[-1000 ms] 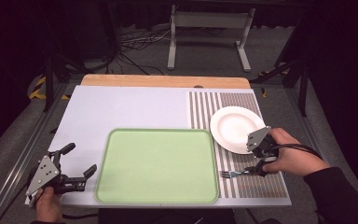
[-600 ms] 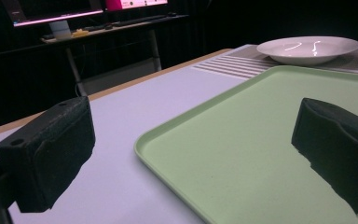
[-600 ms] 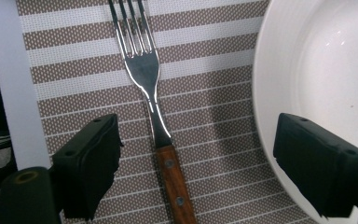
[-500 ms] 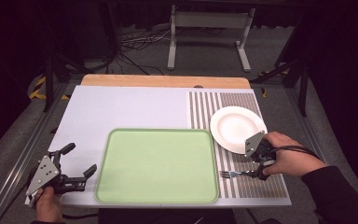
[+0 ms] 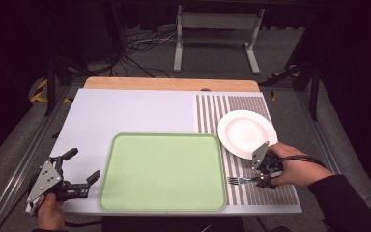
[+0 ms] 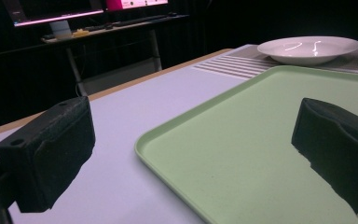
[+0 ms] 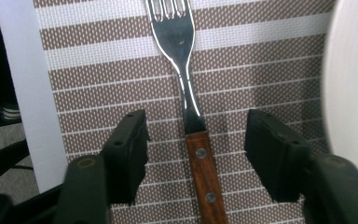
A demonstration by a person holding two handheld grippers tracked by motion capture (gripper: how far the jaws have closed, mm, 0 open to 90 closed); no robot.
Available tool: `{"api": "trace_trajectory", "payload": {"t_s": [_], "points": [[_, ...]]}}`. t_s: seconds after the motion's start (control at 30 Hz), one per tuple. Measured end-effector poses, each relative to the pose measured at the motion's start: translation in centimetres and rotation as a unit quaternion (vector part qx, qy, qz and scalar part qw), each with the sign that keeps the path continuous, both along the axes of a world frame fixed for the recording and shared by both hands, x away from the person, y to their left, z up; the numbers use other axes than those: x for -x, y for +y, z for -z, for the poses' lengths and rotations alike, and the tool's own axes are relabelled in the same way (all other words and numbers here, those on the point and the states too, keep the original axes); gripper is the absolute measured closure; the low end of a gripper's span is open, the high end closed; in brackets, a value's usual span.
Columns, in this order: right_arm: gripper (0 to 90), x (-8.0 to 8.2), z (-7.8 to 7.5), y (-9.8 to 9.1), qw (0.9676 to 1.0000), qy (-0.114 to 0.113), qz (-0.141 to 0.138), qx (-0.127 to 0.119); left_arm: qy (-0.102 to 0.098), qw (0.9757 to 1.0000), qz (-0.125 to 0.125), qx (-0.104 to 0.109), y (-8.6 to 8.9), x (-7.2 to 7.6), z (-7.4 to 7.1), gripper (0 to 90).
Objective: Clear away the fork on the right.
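Right gripper (image 5: pixel 263 180): sat at the lower right of the high view, low over the striped mat, held by a hand that came in from the bottom right corner.
Right jaws: had just been closing; in the right gripper view they stood apart on either side of the fork's handle, with bare mat showing between each pad and the wood, so neither pad pressed on it.
Fork (image 7: pixel 189 116): lay flat on the striped mat, running up the middle of the right gripper view, metal tines at the top edge, wooden riveted handle at the bottom between the jaws. In the high view it lay at the lower right, tines pointing left toward the tray.
Striped mat (image 5: pixel 251 104): brown and white, covering the right part of the table.
Plate (image 5: pixel 246 133): white, right of centre in the high view, on the mat just above the right gripper; its rim filled the right edge of the right gripper view.
Tray (image 5: pixel 163 171): light green, lower middle of the high view, nothing on it.
Left gripper (image 5: pixel 81 169): lower left of the high view, just left of the tray's lower corner.
Left jaws: wide apart, with nothing between them; the left gripper view showed one pad over the table and the other over the tray.
Table (image 5: pixel 125 111): pale, with a wooden strip along its far edge.
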State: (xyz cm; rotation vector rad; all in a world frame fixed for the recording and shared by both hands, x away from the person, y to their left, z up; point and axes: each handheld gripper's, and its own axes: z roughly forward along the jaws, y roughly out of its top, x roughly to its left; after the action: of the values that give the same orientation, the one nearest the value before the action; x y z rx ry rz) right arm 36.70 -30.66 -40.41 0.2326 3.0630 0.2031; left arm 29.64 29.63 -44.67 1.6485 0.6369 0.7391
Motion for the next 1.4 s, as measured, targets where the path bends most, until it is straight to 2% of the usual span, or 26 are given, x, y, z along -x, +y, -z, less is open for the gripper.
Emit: {"api": "trace_trajectory", "payload": {"t_s": [0.2, 0.23, 0.3, 0.6, 1.0, 1.17, 1.23, 1.4], "points": [[55.5, -0.1, 0.4, 0.1, 0.9997, 0.005, -0.014, 0.018, 0.0, 1.0, 0.001, 0.0, 0.0, 0.0, 0.0, 0.1], [60.9, -0.1, 0.6, 0.2, 0.9996, 0.003, -0.018, 0.024, 0.0, 1.0, 0.001, 0.0, 0.0, 0.0, 0.0, 0.1], [65.6, -0.1, 0.6, 0.2, 0.9993, 0.004, -0.024, 0.029, 0.0, 1.0, 0.001, 0.0, 0.0, 0.0, 0.0, 0.1], [76.7, -0.3, 0.8, 0.3, 0.9981, 0.007, -0.039, 0.048, 0.0, 1.0, 0.001, -0.001, 0.0, 0.0, 0.0, 0.1], [78.1, -0.3, 0.9, 0.7, 0.9965, 0.009, -0.056, 0.06, 0.0, 1.0, 0.001, -0.001, 0.0, 0.0, 0.0, 0.1], [78.4, -0.3, 0.7, 0.5, 0.9973, 0.011, -0.05, 0.052, 0.0, 1.0, 0.001, -0.001, 0.0, 0.0, 0.0, 0.1], [78.5, -0.2, 0.6, 0.5, 0.9979, 0.007, -0.05, 0.04, 0.0, 1.0, 0.0, -0.001, 0.0, 0.0, 0.0, 0.1], [78.5, -0.1, -0.6, 0.5, 0.9983, -0.003, -0.049, 0.03, 0.0, 1.0, 0.001, -0.001, 0.0, 0.0, 0.0, 0.1]]}}
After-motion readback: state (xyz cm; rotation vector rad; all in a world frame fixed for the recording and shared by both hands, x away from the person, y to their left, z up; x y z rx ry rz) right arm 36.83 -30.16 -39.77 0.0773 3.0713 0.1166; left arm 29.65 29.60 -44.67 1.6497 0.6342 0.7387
